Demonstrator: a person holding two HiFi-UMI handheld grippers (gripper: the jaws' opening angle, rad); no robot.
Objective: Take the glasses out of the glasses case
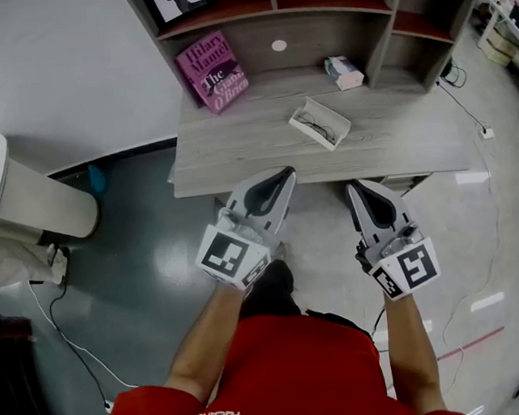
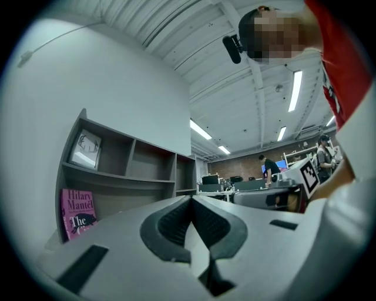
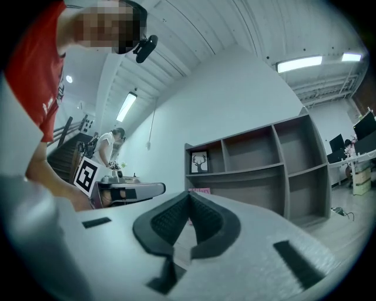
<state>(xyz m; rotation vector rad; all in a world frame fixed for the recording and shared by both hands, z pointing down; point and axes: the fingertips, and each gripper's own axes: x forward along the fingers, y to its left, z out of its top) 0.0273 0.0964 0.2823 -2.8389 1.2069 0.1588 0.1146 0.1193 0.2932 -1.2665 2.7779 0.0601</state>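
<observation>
Left gripper [image 1: 282, 176] and right gripper [image 1: 359, 187]: jaws together, empty, short of the counter [image 1: 236, 149]. The open glasses case [image 1: 339, 128] lies mid-counter with the glasses [image 1: 315, 124] inside. Risk: if unbraced, the light case may slide or lift with the glasses.

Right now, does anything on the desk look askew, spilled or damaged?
Nothing damaged or spilled. The open white glasses case lies skewed on the grey wooden desk, dark glasses inside; the pink book leans slanted.
</observation>
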